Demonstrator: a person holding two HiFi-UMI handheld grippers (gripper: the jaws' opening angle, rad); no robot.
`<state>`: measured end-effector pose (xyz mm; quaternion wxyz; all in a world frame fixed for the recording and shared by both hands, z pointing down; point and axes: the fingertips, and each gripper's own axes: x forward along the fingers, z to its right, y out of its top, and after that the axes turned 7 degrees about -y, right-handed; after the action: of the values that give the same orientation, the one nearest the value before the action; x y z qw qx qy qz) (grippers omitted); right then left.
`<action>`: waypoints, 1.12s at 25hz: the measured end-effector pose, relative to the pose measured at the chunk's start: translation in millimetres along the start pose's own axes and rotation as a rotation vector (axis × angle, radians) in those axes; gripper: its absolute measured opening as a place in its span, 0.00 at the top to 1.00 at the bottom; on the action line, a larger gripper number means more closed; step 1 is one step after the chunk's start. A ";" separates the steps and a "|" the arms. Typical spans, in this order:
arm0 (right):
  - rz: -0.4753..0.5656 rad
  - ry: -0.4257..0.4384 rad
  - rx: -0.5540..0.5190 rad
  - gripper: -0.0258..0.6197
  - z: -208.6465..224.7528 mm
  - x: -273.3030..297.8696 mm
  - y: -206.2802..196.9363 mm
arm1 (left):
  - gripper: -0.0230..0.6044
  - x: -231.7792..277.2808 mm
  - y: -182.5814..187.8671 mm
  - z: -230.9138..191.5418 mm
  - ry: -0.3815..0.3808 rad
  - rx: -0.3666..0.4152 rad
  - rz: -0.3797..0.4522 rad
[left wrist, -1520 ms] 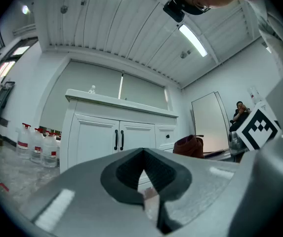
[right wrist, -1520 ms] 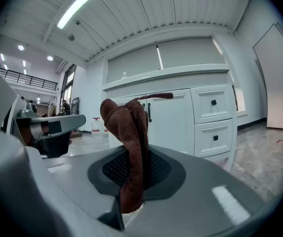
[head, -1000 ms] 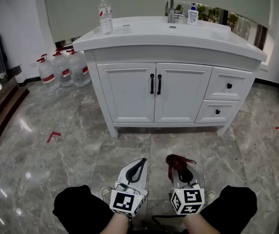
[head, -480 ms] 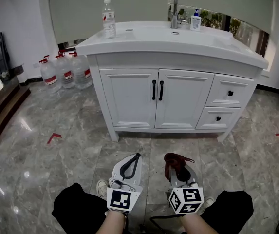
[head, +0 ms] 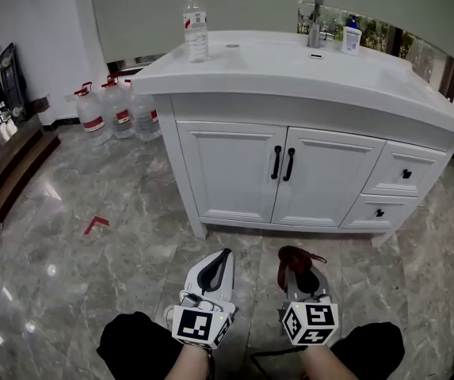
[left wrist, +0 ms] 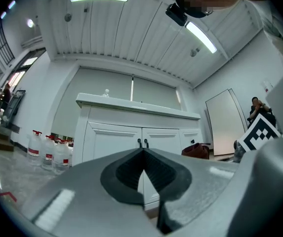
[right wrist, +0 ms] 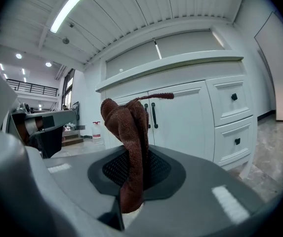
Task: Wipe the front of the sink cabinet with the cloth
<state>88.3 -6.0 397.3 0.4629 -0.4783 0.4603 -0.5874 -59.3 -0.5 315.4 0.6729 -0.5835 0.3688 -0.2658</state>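
Sink cabinet nearer, cloth pinched in right hand-held gripper, marble floor

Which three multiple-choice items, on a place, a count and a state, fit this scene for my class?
1. Where does the clear plastic water bottle stand? A: floor. B: white countertop. C: basin.
2. How many black-knobbed drawers has the white sink cabinet? A: two. B: four. C: none.
3. The right gripper has its fingers: A: open, empty. B: shut on the dark red terry cloth. C: shut on a bottle.
Answers: B, it stands near the countertop's left end in the head view; A, both sit right of the doors; B, cloth is pinched between them.
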 end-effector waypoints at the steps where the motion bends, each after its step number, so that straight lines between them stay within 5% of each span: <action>1: -0.003 0.005 0.002 0.84 -2.2 10.7 0.4 | 0.96 3.9 -1.0 -9.7 0.009 0.000 -0.002; 20: 0.089 0.117 -0.007 0.84 -126.7 194.2 74.0 | 0.96 65.6 -0.3 -202.5 -0.001 0.094 -0.005; 28: 0.106 0.217 -0.033 0.84 -196.6 249.6 118.1 | 0.96 61.8 -30.6 -240.9 0.012 0.028 -0.025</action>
<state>-122.1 -249.8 291.7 0.4329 -0.3946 0.5417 -0.6029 -215.1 -196.6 322.6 0.6754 -0.5770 0.3618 -0.2828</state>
